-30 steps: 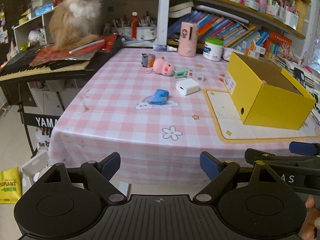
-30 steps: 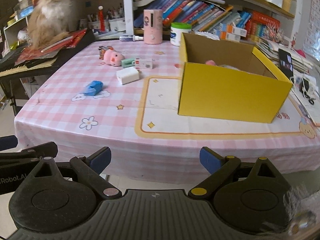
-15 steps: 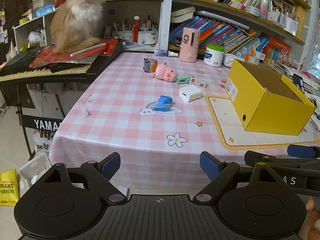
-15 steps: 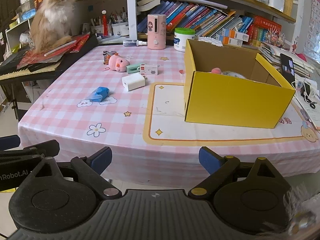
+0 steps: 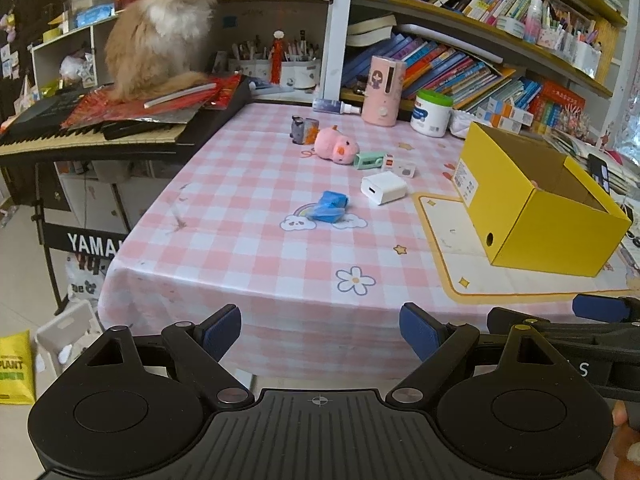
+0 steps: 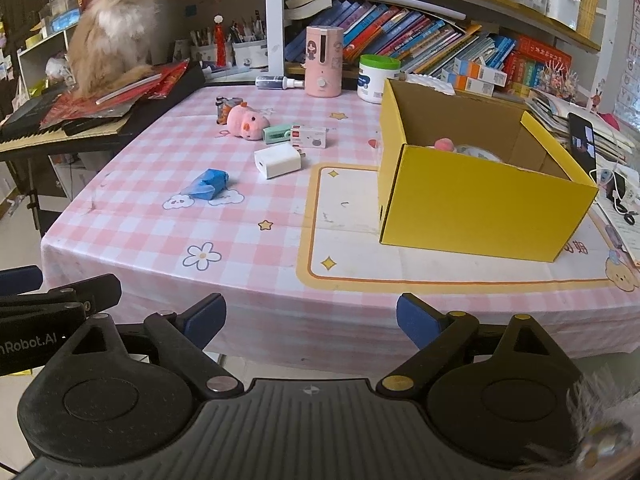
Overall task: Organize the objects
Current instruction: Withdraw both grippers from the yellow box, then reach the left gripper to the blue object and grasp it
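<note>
From the left wrist, the left gripper (image 5: pixel 320 330) hangs short of the desk (image 5: pixel 248 240), jaws apart and empty, so reach first for the near blue packet (image 5: pixel 331 207); from the right wrist, the right gripper (image 6: pixel 311 320), jaws likewise apart, suits the charger (image 6: pixel 277 160) beside the box (image 6: pixel 480 204).

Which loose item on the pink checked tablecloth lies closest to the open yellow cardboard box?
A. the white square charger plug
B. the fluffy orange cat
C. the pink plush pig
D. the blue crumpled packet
A: the white square charger plug lies just left of the open yellow cardboard box, nearer than the blue packet or the pink plush pig.
</note>
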Demonstrator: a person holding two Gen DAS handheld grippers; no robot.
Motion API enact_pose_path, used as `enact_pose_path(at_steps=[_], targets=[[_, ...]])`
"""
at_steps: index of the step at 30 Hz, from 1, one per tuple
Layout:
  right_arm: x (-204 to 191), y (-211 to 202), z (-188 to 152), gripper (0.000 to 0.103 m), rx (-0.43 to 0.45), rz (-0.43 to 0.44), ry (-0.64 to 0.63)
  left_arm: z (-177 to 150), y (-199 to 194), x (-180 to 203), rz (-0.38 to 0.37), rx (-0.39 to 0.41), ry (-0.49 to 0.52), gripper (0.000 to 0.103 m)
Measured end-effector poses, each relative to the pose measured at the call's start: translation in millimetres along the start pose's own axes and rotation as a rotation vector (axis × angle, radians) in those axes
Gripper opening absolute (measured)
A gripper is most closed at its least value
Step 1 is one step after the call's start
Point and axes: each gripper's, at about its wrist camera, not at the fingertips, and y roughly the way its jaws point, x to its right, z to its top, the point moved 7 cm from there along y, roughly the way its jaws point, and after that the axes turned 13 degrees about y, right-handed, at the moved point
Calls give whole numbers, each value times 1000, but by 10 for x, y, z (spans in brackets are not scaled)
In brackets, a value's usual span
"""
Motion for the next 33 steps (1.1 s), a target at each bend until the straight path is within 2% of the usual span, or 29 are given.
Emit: enact_pose_path(at_steps=[31,33], targets=[[176,49,29,93,-7,-21,30,47,84,146,-19,-14,29,89],[172,48,30,90,-7,-16,29,56,73,149,-21,-8,36,89]])
